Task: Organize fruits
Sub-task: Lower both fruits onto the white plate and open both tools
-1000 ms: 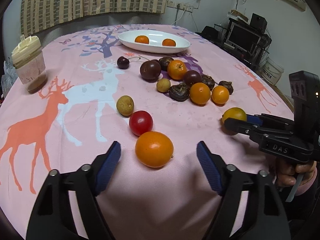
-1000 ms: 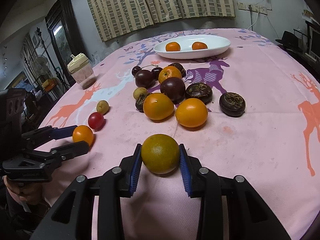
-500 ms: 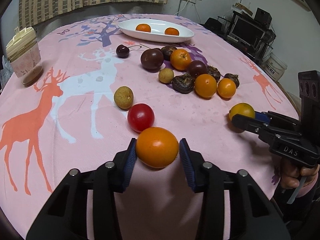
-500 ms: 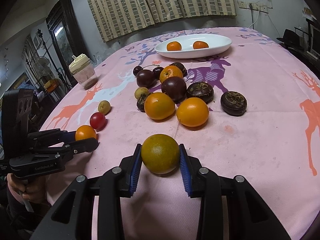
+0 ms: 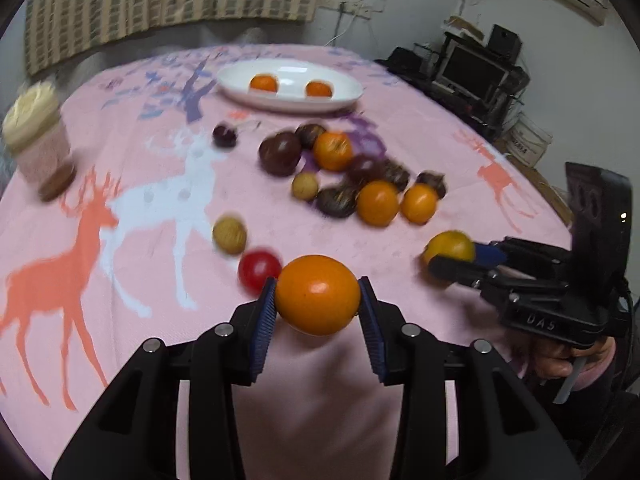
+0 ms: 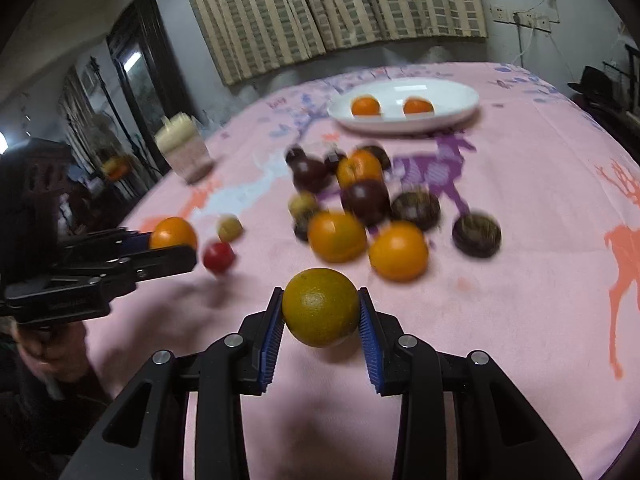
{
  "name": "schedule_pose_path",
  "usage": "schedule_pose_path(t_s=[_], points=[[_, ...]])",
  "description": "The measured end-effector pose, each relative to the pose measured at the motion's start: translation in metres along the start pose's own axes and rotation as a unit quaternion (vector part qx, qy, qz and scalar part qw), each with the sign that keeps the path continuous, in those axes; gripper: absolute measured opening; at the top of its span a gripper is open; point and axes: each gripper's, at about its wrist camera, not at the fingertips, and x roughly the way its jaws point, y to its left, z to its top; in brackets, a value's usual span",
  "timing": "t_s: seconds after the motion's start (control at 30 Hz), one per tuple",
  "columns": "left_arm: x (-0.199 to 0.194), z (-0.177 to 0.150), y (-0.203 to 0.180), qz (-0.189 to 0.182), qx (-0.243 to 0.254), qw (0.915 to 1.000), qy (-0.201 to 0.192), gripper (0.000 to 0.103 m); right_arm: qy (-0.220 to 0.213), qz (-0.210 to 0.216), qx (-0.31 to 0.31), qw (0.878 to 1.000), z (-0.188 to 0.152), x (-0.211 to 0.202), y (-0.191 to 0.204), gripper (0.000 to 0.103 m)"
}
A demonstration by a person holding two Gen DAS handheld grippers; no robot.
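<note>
Fruit in hand, two pieces. Left tongs (image 5: pixel 318 306) are closed on an orange (image 5: pixel 318 294), blue pads pressed to both its sides; it appears lifted just clear of the desk (image 5: pixel 168 152), with a shadow beneath it. Right tongs (image 6: pixel 320 318) are closed on a greenish-yellow orange (image 6: pixel 321 306) in the same manner, also held a little above the pink cloth.

Fruit already sorted: two small oranges (image 5: pixel 263 82) lying apart in the white oval dish (image 5: pixel 344 94) at the far side of the desk.

Fruit left on the cloth, loose:
- red tomato (image 5: pixel 258 271), just beside the left tongs' catch;
- two small tan fruits (image 5: pixel 229 234), one near the tomato, one nearer the main cluster;
- two oranges side by side (image 5: pixel 378 203) at the near edge of the cluster, a third orange (image 5: pixel 333 150) farther back;
- a dark plum (image 5: pixel 279 153), a cherry (image 5: pixel 224 136) with its stem, and several dark brown pieces among them, blurred and hard to count.

Other item: lidded jar (image 5: pixel 38 140) at the left edge of the desk, well apart from the fruit.

Progress, as judged: early. Two pieces in the dish, two in the tongs, and most of the fruit unsorted. Both held pieces look bound for the dish, which has bare room between and around the oranges in it.
</note>
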Motion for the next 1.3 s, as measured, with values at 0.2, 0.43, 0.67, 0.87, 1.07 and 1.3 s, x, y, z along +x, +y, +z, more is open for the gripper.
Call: schedule_pose_path(t_s=[0.2,0.43,0.67,0.87,1.07,1.3], points=[[-0.001,0.096,-0.004,0.008,0.028,0.9974,-0.066,0.040,-0.094,-0.065,0.009,0.993,0.089,0.003,-0.024,0.036],[0.089,0.198,0.023,0.034,0.001,0.9986,-0.039,0.040,-0.063,-0.112,0.060,0.990,0.172,0.087,-0.089,0.036],[0.179,0.225,0.040,0.046,0.009,0.9984,0.031,0.040,-0.014,-0.141,0.029,0.989,0.195,0.147,-0.119,0.037],[0.208,0.231,0.043,0.050,0.021,0.9974,0.047,0.042,-0.019,-0.171,-0.005,0.985,0.198,0.152,-0.110,0.051],[0.158,0.226,0.048,0.069,-0.001,0.9976,0.005,0.088,-0.063,-0.151,-0.001,0.986,0.181,0.088,-0.087,0.062],[0.060,0.154,0.062,0.077,-0.020,0.9952,-0.057,0.098,-0.052,-0.044,-0.054,0.996,0.097,0.039,-0.009,0.065]])
